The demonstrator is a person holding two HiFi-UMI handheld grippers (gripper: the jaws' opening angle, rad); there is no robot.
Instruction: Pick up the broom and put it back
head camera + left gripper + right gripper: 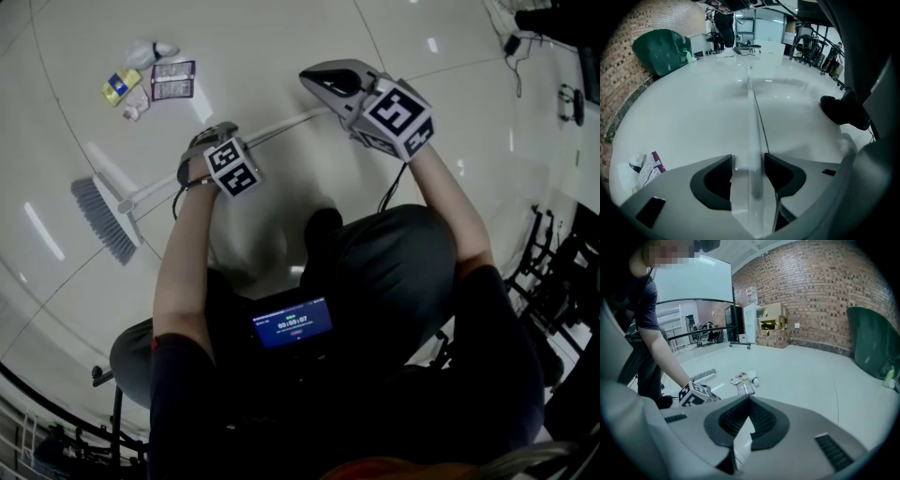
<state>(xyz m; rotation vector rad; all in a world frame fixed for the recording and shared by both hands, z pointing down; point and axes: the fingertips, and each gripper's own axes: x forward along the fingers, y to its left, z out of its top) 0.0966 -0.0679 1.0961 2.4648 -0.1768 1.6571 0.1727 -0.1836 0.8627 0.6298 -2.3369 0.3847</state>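
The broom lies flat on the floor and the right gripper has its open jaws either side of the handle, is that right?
Not quite: the left gripper has its open jaws either side of the handle, as the left gripper view shows. The broom does lie flat on the floor. The right gripper is shut, empty.

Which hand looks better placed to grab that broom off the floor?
Left. The left tongs stand open astride the handle of the white broom with grey bristles, not yet pinching it. The right tongs are shut with nothing between them.
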